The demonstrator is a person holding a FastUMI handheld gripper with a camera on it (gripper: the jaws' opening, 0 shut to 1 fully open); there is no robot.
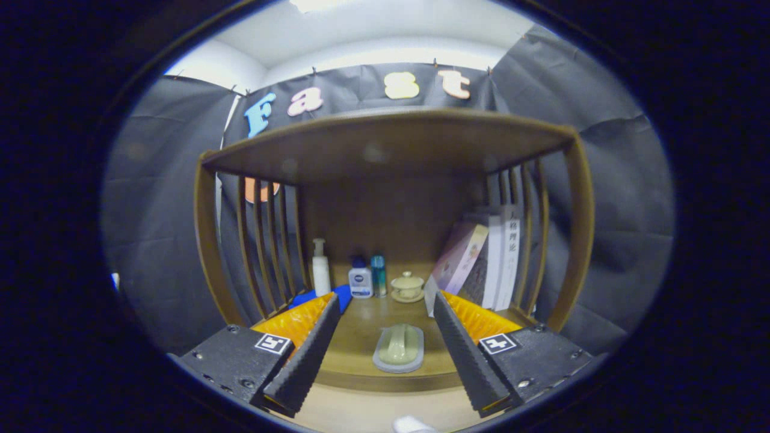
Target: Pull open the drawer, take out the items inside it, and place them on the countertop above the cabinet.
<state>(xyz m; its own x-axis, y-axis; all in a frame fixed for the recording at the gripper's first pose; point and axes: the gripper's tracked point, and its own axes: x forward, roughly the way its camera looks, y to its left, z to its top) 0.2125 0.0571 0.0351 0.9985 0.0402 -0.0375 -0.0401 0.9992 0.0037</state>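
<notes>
The gripper (385, 352) sits at the bottom of the frame, its two fingers spread wide and holding nothing. Right between them, low in the centre, a pale green soap-like item in a grey dish (398, 349) lies on the wooden countertop (361, 328), touching neither finger.

Beyond the fingers, at mid-frame, a row stands against the back panel: a white pump bottle (320, 268) on the left, then a small white bottle with a blue cap (360, 280), a slim teal bottle (378, 275) just beside it, and a lidded cream cup on a saucer (407, 286). On the right, books (488, 260) lean against the slatted side; one spine carries writing too small to make out. Something blue (343, 296) peeks out past the left finger's tip.

The counter's front edge runs across just ahead of the fingertips. Slatted wooden walls close in left and right, and a shelf (385, 144) roofs the space in the upper half. Bare wood lies around the dish.
</notes>
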